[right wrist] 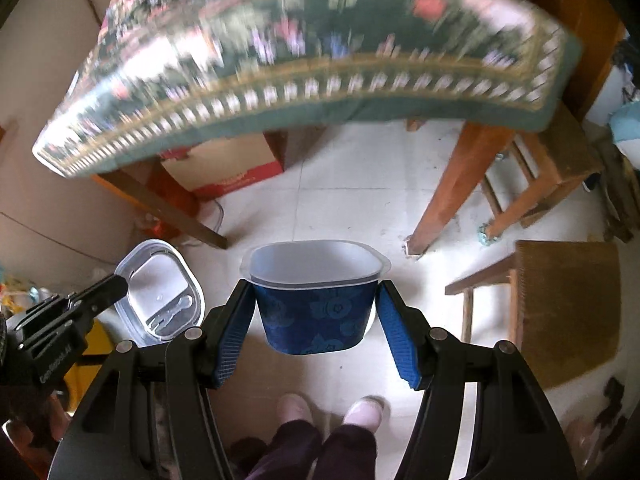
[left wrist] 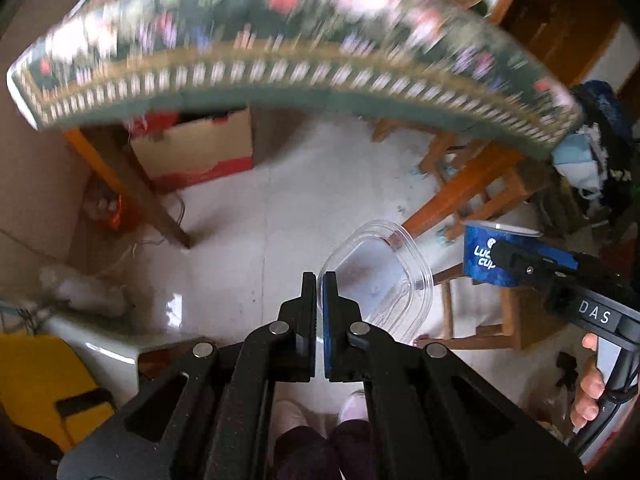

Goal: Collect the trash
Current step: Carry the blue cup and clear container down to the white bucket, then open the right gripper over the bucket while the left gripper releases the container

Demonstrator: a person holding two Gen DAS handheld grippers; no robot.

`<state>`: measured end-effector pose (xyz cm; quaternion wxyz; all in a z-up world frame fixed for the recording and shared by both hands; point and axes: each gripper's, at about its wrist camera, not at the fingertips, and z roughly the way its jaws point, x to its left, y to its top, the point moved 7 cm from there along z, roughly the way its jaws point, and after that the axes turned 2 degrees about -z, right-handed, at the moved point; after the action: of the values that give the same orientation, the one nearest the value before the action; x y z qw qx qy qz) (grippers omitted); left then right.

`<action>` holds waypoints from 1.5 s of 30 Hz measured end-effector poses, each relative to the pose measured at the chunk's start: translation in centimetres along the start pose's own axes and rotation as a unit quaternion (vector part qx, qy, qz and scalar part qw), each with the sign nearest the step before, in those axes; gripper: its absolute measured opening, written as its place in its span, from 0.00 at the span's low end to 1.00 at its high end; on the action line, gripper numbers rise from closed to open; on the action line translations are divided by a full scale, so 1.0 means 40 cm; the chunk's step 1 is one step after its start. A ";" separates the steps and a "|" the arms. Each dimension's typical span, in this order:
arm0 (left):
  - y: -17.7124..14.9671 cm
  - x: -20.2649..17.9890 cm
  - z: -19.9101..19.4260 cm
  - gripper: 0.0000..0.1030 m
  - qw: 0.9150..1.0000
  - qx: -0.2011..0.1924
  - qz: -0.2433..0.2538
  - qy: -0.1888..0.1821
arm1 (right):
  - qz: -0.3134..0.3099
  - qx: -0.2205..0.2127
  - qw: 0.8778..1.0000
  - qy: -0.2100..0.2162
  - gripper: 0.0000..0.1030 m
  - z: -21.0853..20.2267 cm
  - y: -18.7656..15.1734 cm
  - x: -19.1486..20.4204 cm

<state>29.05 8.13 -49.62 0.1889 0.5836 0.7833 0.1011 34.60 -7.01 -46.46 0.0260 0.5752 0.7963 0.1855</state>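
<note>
My left gripper (left wrist: 319, 280) is shut on the edge of a clear plastic lid (left wrist: 380, 280) and holds it in the air above the floor; the lid also shows in the right wrist view (right wrist: 160, 292), with the left gripper's tip on it. My right gripper (right wrist: 316, 292) is shut on a blue printed cup (right wrist: 316, 312) with a white empty inside, gripped by its sides. The cup also shows in the left wrist view (left wrist: 486, 258), off to the right of the lid.
A table with a dark flowered cloth (left wrist: 280, 60) stands ahead, blurred. A cardboard box (left wrist: 196, 152) sits under it. Wooden stools (right wrist: 560, 304) stand right. A yellow object (left wrist: 40, 384) lies low left. The person's feet (right wrist: 332, 408) are on the white tile floor.
</note>
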 end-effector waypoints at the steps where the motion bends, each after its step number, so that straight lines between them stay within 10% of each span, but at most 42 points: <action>1: -0.011 0.011 0.028 0.01 1.000 0.002 -0.005 0.003 | -0.007 -0.001 1.000 0.002 0.57 0.033 -0.006 0.000; 14: -0.142 0.108 0.375 0.01 0.999 0.029 -0.041 0.020 | 0.002 0.053 0.996 0.070 0.58 0.377 -0.130 -0.033; 26: -0.172 -0.021 0.557 0.02 0.996 0.078 -0.010 -0.031 | 0.012 0.063 0.998 0.010 0.58 0.431 -0.174 -0.116; 29: -0.186 -0.053 0.586 0.31 0.994 0.105 -0.002 -0.039 | 0.021 0.065 0.998 0.002 0.58 0.426 -0.178 -0.142; 45: -0.071 -0.102 0.296 0.36 0.997 0.071 0.038 -0.019 | 0.027 0.033 0.999 -0.009 0.58 0.225 -0.082 -0.114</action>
<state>32.46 2.65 -60.72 0.1581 0.6266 0.7621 0.0409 35.47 -9.72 -56.68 0.0094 0.5989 0.7856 0.1549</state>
